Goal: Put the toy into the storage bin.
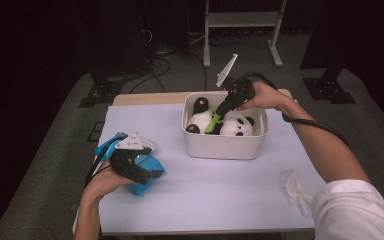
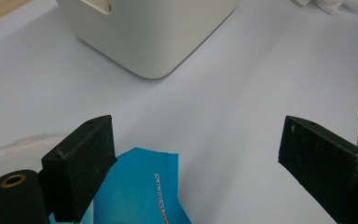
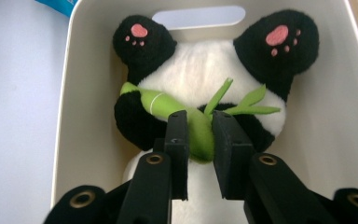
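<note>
We see a plush panda (image 3: 200,70) lying on its back in the white bin (image 1: 225,145), paws up, with a green stuffed bamboo stalk (image 3: 186,119) across its belly. We judge it light, soft and squashy, not fragile and not slippery; the fabric should give under pressure, so a firm pinch on a narrow part serves best. The bamboo stalk is such a part, and our right claw (image 3: 199,154) is clamped on it, jaws pressed against both sides. Our right arm reaches forward over the table (image 1: 220,200), wrist bent so the claw points down into the bin. Our left claw (image 2: 196,168) rests low near the table's left edge, jaws wide apart, over a blue packet (image 2: 140,191), gripping nothing.
</note>
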{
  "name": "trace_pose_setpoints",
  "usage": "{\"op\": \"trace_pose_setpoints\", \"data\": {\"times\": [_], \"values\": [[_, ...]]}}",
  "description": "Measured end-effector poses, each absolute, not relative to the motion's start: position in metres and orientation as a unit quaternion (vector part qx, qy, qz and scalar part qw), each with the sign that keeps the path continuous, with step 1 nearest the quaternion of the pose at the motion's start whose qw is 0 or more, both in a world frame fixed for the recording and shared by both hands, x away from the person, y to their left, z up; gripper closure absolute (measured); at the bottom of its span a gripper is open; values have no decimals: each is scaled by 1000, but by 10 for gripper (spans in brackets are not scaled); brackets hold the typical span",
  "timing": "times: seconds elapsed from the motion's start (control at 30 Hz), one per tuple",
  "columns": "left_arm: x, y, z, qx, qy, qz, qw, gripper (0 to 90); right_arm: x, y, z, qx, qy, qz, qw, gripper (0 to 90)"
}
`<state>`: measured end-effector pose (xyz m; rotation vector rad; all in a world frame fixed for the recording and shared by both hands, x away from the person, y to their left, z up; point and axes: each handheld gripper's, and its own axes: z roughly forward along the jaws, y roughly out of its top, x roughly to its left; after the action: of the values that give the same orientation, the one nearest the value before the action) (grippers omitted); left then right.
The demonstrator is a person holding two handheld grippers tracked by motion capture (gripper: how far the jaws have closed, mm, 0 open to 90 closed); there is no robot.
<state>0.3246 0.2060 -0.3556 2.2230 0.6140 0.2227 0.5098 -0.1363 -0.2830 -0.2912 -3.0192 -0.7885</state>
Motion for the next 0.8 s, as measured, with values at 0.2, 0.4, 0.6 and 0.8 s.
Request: {"op": "trace_pose_setpoints", "data": {"times": [0.2,0.4,0.6,0.8], "values": [[325,203,-357,881,240,85,398,97,506,-152,-278,-107,-956,-272,2,648],[324,200,-359,886,231,82,394,97,494,-170,-270,-118,-949,-293,-7,615],[322,198,-361,886,232,80,394,97,481,-185,-264,-127,-944,-304,-18,583],[319,201,-359,884,233,85,396,96,472,-194,-261,-133,-937,-321,-24,542]]}}
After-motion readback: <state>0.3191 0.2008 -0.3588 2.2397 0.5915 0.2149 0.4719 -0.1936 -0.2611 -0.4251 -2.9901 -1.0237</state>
